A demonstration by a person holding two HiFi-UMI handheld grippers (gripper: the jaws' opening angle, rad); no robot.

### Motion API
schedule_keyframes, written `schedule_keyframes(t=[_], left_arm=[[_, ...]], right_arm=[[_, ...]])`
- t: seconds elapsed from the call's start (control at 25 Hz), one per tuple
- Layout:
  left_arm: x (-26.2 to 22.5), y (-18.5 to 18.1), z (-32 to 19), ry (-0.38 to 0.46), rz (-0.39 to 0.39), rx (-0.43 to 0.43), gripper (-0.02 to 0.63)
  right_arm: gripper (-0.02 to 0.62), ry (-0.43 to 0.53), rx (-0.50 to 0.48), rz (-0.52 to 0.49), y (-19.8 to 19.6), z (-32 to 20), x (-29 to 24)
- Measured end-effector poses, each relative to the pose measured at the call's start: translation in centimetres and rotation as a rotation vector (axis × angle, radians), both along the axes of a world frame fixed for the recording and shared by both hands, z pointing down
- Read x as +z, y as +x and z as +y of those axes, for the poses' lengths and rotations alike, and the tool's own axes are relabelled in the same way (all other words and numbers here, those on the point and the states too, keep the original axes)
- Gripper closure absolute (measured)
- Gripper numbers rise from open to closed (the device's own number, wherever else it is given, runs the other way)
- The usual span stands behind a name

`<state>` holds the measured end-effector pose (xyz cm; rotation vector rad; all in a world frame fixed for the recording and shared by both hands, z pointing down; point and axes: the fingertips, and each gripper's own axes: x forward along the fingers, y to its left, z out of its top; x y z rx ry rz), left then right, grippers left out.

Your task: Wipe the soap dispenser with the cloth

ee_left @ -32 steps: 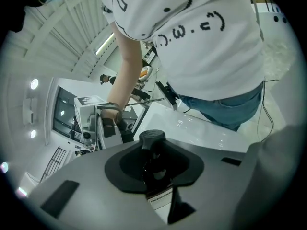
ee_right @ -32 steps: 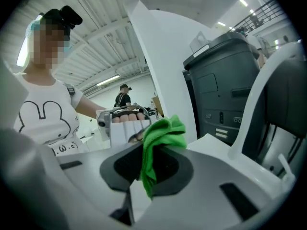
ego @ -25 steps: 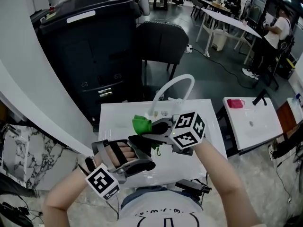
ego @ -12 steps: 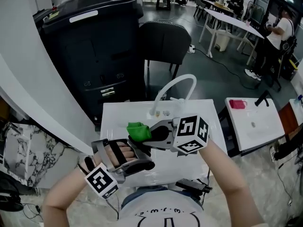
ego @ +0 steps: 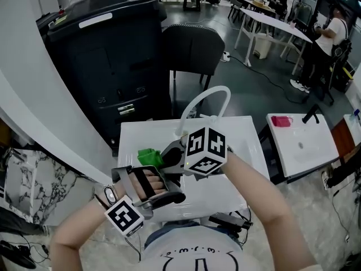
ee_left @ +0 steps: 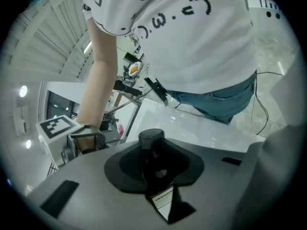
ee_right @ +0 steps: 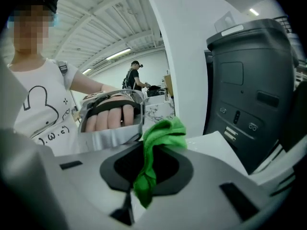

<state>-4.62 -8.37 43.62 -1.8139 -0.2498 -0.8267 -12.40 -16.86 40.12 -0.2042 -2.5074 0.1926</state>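
Jaws of the left gripper (ee_left: 157, 174) stand narrow, clamped on the dark soap dispenser with a round black pump head (ee_left: 151, 139). I see a pale label low on its body. Jaws of the right gripper (ee_right: 145, 170) are closed on the bright green cloth (ee_right: 162, 134). One strand hangs down between them and the bunched end sticks out past the tips. In the head view both grippers are held close together above the glossy white bench (ego: 237, 192), the cloth just above the left hand (ego: 145, 183). I cannot tell whether cloth and dispenser touch. A white curved tap (ego: 210, 96) rises at the bench's far edge, and a large black cabinet (ego: 107, 55) stands behind.
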Motion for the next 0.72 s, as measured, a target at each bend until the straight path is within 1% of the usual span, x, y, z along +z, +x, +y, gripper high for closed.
schedule_keyframes(t=[0.12, 0.24, 0.28, 0.36, 0.48, 0.6, 0.68, 0.72], left_arm=[[0.1, 0.1, 0.3, -0.002, 0.000, 0.001, 0.505], [-0.1, 0.2, 0.8, -0.020, 0.027, -0.007, 0.503], [-0.4, 0.2, 1.0, -0.039, 0.047, -0.016, 0.503], [-1.6, 0.4, 1.0, -0.104, 0.108, -0.049, 0.503], [-3.7, 0.4, 1.1, -0.212, 0.203, -0.097, 0.503], [-5.1, 0.1, 1.4, -0.267, 0.252, -0.115, 0.505], [-6.1, -0.4, 1.2, -0.311, 0.299, -0.141, 0.505], [-6.7, -0.8, 0.9, -0.343, 0.335, -0.165, 0.505]], right_arm=[[0.548, -0.040, 0.003, 0.027, -0.9, -0.9, 1.1], [0.548, -0.107, 0.030, 0.024, -1.4, -2.1, 2.4], [0.548, -0.123, 0.038, 0.023, -1.4, -2.5, 2.8], [0.548, -0.148, 0.054, 0.012, -1.1, -3.1, 3.7], [0.548, -0.229, 0.115, -0.065, -0.5, -4.1, 4.7], [0.548, -0.305, 0.231, -0.181, 0.6, -5.8, 5.1], [0.548, -0.322, 0.306, -0.243, 1.6, -6.9, 5.2], [0.548, -0.322, 0.337, -0.268, 2.1, -7.3, 5.2]])
